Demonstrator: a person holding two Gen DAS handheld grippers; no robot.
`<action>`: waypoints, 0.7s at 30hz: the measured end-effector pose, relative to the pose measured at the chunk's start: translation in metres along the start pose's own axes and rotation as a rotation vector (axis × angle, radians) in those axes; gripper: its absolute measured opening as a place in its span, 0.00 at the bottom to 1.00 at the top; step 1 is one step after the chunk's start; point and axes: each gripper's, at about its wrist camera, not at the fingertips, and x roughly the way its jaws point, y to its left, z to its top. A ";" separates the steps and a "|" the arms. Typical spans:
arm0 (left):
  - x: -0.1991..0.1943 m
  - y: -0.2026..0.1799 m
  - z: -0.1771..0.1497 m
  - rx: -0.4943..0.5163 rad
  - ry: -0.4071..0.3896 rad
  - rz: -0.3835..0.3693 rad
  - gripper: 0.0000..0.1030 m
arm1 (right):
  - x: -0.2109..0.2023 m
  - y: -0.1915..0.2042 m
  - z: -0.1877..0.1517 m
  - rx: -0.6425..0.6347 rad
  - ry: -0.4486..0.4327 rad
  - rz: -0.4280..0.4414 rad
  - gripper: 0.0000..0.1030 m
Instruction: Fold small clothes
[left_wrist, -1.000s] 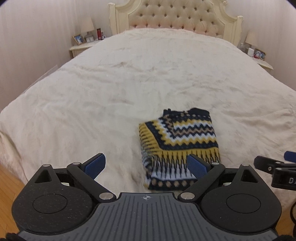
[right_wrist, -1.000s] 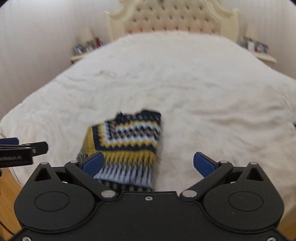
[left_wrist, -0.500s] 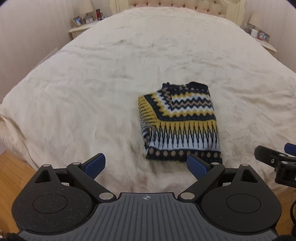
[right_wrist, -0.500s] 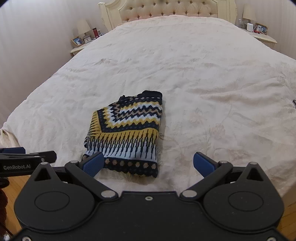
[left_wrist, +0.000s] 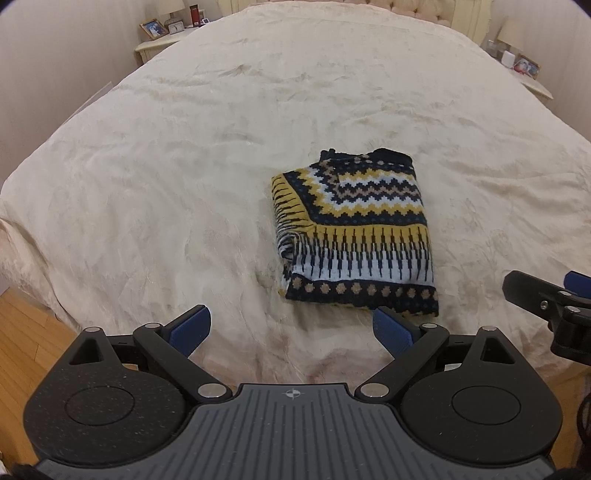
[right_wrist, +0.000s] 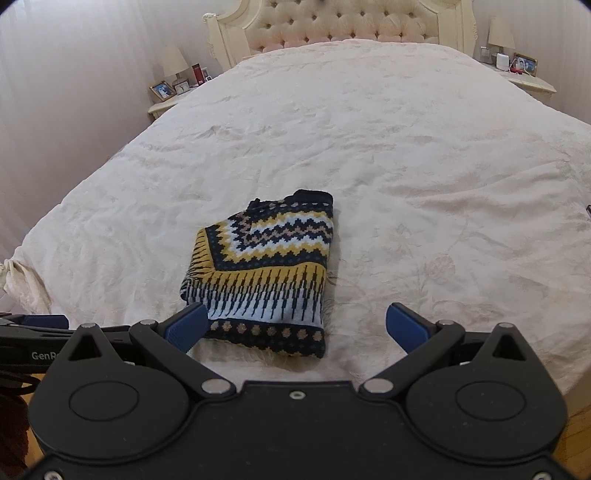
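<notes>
Lying folded on the bed, the sweater; "GenR" legible; both grippers' jaws wide.

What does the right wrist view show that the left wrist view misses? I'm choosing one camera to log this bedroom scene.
Only the right wrist view shows the tufted headboard in full and the left gripper's printed side at its left edge.

Only the left wrist view shows the wooden floor beside the bed and the right gripper entering from the right.

Both show the folded patterned sweater lying on the cream bedspread, touched by neither gripper. Both also show the nightstands with lamps and photo frames, and open jaws on the left gripper and right gripper.
</notes>
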 end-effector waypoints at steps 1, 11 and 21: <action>0.000 0.000 0.000 0.000 0.000 -0.001 0.93 | 0.000 0.000 0.000 0.000 0.001 0.000 0.99; 0.004 0.001 0.002 -0.004 0.036 -0.023 0.93 | 0.003 0.001 0.000 0.020 0.010 -0.021 0.99; 0.006 0.008 0.001 -0.011 0.058 -0.024 0.93 | 0.009 0.002 -0.004 0.042 0.042 -0.036 0.99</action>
